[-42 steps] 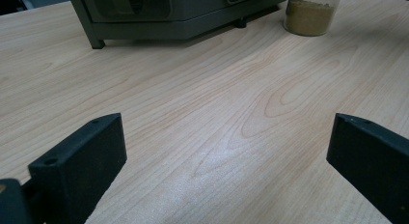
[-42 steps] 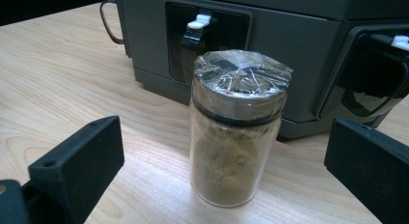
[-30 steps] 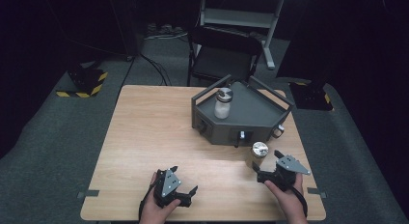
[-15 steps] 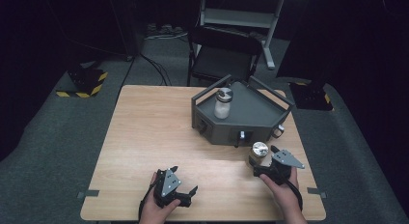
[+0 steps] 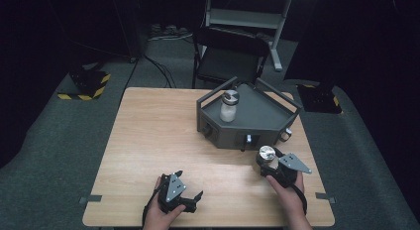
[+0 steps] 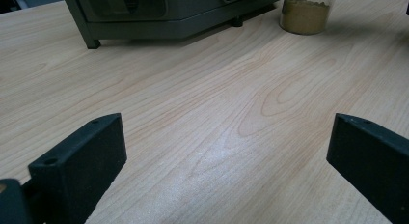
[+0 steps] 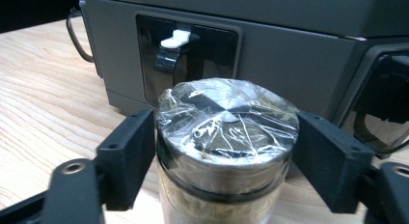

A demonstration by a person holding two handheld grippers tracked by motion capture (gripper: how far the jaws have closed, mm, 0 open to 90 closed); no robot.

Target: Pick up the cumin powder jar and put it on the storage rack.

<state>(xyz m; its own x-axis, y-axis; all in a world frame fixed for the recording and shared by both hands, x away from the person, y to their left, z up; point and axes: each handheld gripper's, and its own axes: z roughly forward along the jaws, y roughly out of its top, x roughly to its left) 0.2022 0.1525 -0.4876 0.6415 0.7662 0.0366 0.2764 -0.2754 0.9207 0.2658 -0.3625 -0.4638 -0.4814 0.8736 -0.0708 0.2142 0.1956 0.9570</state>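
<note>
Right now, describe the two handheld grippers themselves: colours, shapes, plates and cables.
Both are black. The left gripper and right gripper each carry a grey three-cornered plate on top. The jaws are blocky, matte black pads with small screw holes. A black cable loops by the left gripper. No sleeves are visible.

Black grippers (image 5: 190, 202), grey triangular plates (image 5: 294, 163)

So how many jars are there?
2. One jar stands on top of the grey box; the other jar is on the table between the right tool's jaws.

Pale wood-grain table (image 6: 231, 113); jar (image 7: 224, 151) lid shiny metal under crinkled glossy film.
</note>
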